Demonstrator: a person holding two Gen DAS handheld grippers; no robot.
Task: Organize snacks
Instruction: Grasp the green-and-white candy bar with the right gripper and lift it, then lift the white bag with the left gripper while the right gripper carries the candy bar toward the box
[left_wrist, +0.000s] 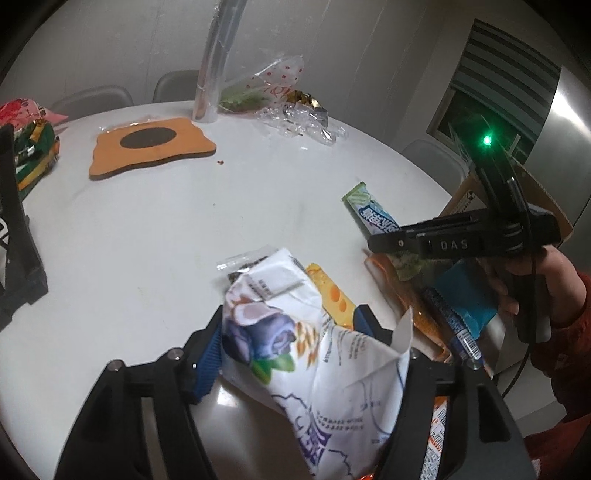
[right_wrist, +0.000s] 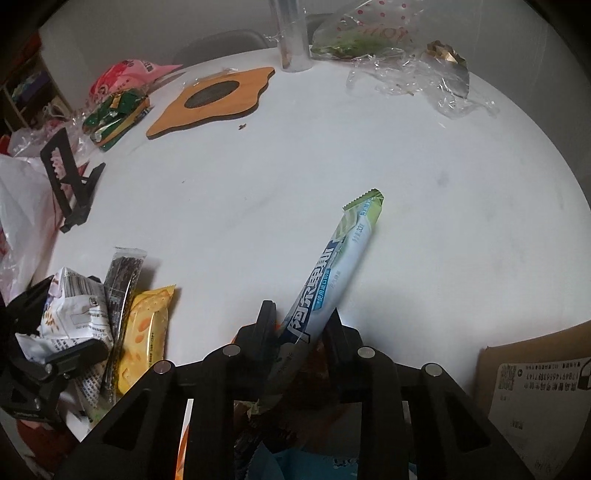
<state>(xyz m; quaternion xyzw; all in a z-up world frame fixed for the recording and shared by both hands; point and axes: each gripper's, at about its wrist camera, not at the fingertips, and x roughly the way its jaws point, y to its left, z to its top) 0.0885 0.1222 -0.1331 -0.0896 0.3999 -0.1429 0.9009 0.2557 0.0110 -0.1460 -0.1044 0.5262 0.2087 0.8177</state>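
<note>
A: Your left gripper (left_wrist: 314, 354) has the white blueberry snack bag (left_wrist: 295, 332) between half-parted jaws; I can't tell whether the pads grip it. It lies at six o'clock on the white table (left_wrist: 166, 229), over the yellow cheese cracker pack (left_wrist: 332, 295).

B: And the right?

A: Your right gripper (right_wrist: 301, 325) is narrowed onto the blue-green candy stick (right_wrist: 332, 273), tip toward one o'clock. Keep it pinched low and lift straight.

B: Obstacles?

A: Phone stand (right_wrist: 70, 177) at nine, wooden trivet (right_wrist: 210, 99) at eleven, cardboard box (right_wrist: 535, 387) at four.
</note>
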